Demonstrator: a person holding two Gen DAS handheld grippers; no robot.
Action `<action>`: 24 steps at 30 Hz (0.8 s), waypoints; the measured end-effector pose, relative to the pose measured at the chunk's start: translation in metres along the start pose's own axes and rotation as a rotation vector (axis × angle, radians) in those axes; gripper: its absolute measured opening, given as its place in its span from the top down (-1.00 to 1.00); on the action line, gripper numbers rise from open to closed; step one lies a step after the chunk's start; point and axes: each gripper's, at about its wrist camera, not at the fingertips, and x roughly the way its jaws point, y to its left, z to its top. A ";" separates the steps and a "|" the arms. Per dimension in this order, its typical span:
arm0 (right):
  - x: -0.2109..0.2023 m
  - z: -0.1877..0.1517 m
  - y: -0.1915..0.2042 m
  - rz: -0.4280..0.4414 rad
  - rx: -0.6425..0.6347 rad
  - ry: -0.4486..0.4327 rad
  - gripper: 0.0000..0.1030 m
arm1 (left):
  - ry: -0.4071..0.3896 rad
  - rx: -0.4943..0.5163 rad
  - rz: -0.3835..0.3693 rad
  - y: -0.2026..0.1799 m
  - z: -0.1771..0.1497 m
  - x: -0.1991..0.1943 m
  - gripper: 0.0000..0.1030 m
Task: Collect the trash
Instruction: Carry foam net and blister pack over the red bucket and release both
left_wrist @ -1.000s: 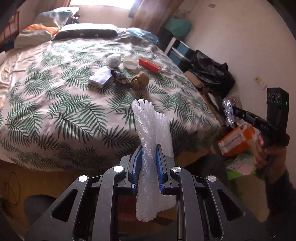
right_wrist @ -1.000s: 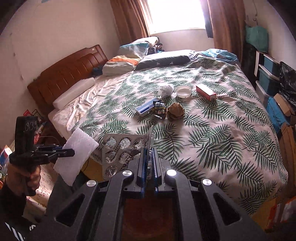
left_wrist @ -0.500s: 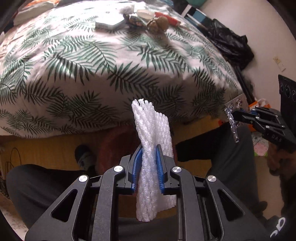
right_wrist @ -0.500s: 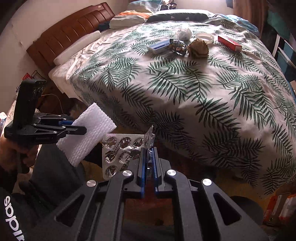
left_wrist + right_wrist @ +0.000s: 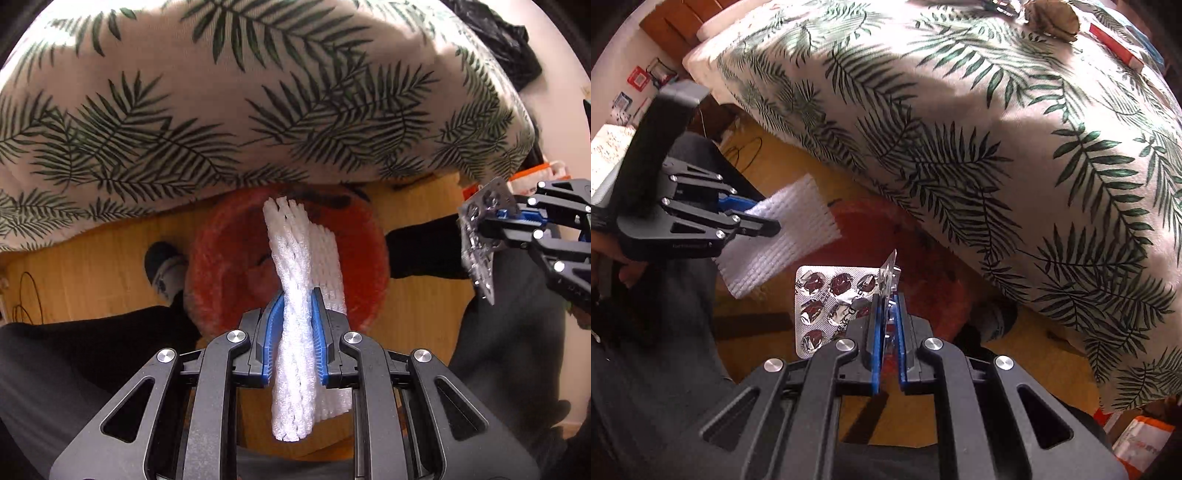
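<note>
Left gripper (image 5: 294, 314), pointing steeply down, jaws clamped on a white foam net sleeve (image 5: 295, 280) that stands up between the blue pads. Directly beyond it, on the wooden floor (image 5: 85, 258) at the foot of the bed, lies a red basin (image 5: 229, 236). Right gripper (image 5: 887, 314), jaws narrow and pinching the edge of an emptied silver blister pack (image 5: 827, 302), which fans out toward 9 o'clock. A leaf-print bedspread (image 5: 960, 110) overhangs at 12 o'clock. A socked foot (image 5: 162, 269) rests at 9 o'clock of the basin.
</note>
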 end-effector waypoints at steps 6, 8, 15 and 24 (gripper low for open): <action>0.048 0.009 -0.001 0.000 -0.064 0.132 0.87 | 0.081 -0.013 0.010 0.007 0.011 0.029 0.66; 0.063 0.011 0.000 0.003 -0.079 0.167 0.87 | 0.107 -0.008 0.011 0.007 0.013 0.038 0.66; 0.107 0.010 0.004 0.008 -0.128 0.266 0.87 | 0.175 -0.032 -0.011 0.018 0.018 0.069 0.67; 0.119 0.014 0.003 0.069 -0.134 0.283 -0.78 | 0.097 0.011 -0.017 0.020 0.021 0.053 -0.85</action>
